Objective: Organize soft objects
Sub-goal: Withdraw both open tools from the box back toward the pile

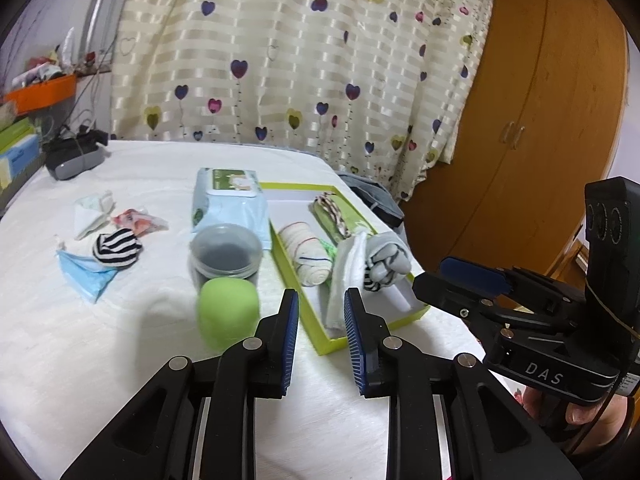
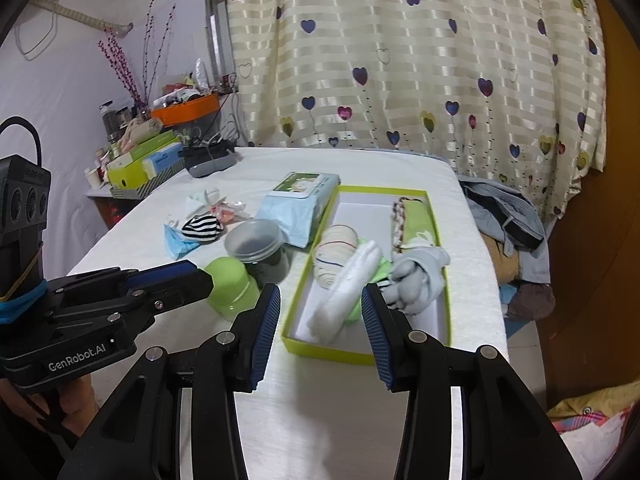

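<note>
Lime-green cardboard forms the shallow box point(image 2: 366, 354) at the right side of the white-covered table point(image 2: 320, 412). Inside it lie a rolled cream towel point(image 2: 334, 250), a folded white cloth point(image 2: 346, 290), a grey glove point(image 2: 420, 280) against the right wall, and a green pouch with a braided cord point(image 2: 412, 224) toward the far end. Left of the box stand a clear lidded jar point(image 2: 258, 246) and, touching its near side, a green cap point(image 2: 230, 284); a pack of wet wipes point(image 2: 298, 208) lies just behind the jar. Farther left, well apart from the box, a striped sock point(image 1: 116, 248) rests on a blue face mask point(image 1: 86, 274), with a crumpled white cloth point(image 1: 90, 212) close behind. The left gripper point(image 1: 322, 344) hangs above the box's near left corner, jaws parted and holding nothing. The right gripper point(image 2: 320, 336) hovers over the near end of the box, jaws spread wide and empty.
</note>
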The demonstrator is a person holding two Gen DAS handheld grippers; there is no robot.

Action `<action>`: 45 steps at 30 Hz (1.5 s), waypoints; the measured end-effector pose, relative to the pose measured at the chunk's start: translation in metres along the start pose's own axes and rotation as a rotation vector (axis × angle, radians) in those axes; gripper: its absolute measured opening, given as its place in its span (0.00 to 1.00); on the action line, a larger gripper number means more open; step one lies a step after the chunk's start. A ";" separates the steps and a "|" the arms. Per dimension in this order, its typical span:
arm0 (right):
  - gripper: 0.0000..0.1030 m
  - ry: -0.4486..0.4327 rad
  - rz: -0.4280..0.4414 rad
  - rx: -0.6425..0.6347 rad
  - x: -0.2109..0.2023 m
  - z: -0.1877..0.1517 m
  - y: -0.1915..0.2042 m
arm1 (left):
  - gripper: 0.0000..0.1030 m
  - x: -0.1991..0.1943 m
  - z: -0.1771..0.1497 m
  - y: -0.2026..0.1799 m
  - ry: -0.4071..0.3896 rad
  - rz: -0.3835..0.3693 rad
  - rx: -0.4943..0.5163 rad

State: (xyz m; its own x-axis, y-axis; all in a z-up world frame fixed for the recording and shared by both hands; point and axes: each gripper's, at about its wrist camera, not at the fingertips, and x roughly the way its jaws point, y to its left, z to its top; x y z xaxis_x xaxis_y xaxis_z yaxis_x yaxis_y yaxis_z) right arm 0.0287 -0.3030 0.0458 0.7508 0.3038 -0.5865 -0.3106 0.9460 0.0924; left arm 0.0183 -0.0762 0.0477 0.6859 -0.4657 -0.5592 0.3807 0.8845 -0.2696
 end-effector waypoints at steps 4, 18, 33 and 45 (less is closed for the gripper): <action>0.43 0.000 0.009 -0.020 0.002 0.001 0.009 | 0.22 -0.003 -0.002 0.009 -0.006 0.013 -0.015; 0.43 0.013 0.056 -0.061 0.015 0.006 0.033 | 0.30 -0.011 -0.004 0.037 -0.017 0.052 -0.065; 0.44 0.004 0.112 -0.094 0.026 0.010 0.053 | 0.32 -0.015 -0.006 0.061 -0.022 0.099 -0.114; 0.53 0.026 0.125 -0.120 0.036 0.013 0.067 | 0.33 -0.017 -0.008 0.078 -0.021 0.117 -0.140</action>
State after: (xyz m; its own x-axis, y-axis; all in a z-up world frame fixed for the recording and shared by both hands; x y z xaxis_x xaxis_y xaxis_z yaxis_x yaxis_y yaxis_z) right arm 0.0426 -0.2273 0.0411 0.6873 0.4140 -0.5968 -0.4695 0.8802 0.0699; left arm 0.0307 0.0007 0.0301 0.7337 -0.3582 -0.5773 0.2085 0.9274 -0.3105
